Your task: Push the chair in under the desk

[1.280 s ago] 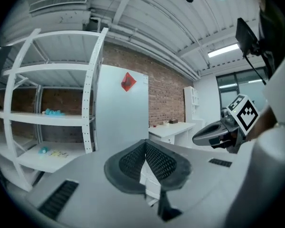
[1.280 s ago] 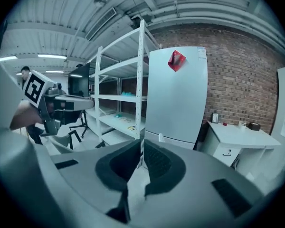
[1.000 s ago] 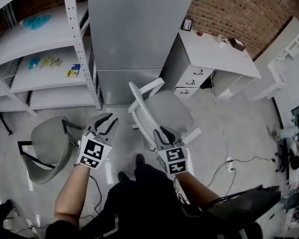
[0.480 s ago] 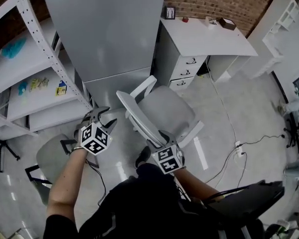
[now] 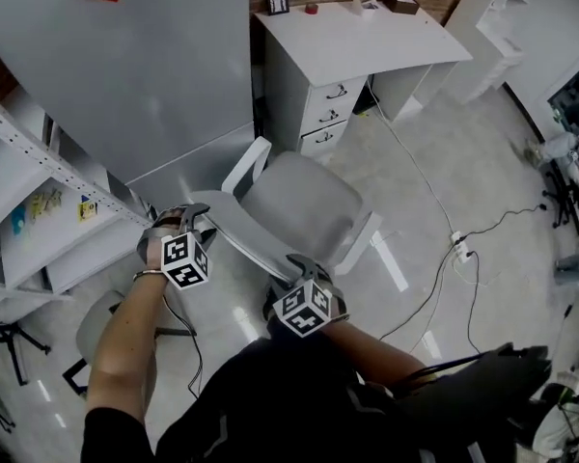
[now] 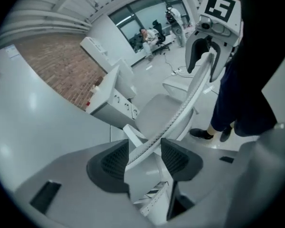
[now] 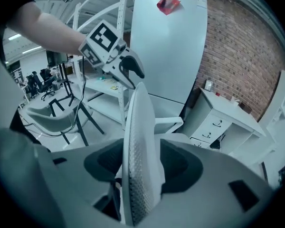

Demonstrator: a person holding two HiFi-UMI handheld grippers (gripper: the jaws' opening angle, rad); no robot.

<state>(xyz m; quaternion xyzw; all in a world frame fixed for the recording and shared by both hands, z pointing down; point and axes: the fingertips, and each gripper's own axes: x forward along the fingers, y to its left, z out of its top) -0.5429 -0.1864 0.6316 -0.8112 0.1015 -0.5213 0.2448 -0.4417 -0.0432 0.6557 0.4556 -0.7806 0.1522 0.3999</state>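
Note:
A grey office chair (image 5: 304, 201) with white armrests stands on the floor, its seat facing the white desk (image 5: 357, 37) with drawers (image 5: 318, 114). The chair is apart from the desk. My left gripper (image 5: 195, 222) sits over the left end of the backrest's top rim (image 6: 180, 113), and my right gripper (image 5: 291, 270) over the right end. Both sets of jaws have just been opening. In the left gripper view the left gripper (image 6: 145, 158) straddles the rim with open jaws. In the right gripper view the right gripper (image 7: 142, 163) is open with the backrest (image 7: 140, 146) between its pads.
A tall grey cabinet (image 5: 154, 75) stands left of the desk, with metal shelving (image 5: 39, 172) beside it. A second grey chair (image 5: 106, 316) is at the lower left. Cables and a power strip (image 5: 458, 249) lie on the floor to the right. A dark chair (image 5: 482, 384) is behind me.
Both grippers came down onto the backrest's top rim, and their jaws opened wide around it. The left one swung in from beside the chair and rolled. The desk now sits higher in the head view.

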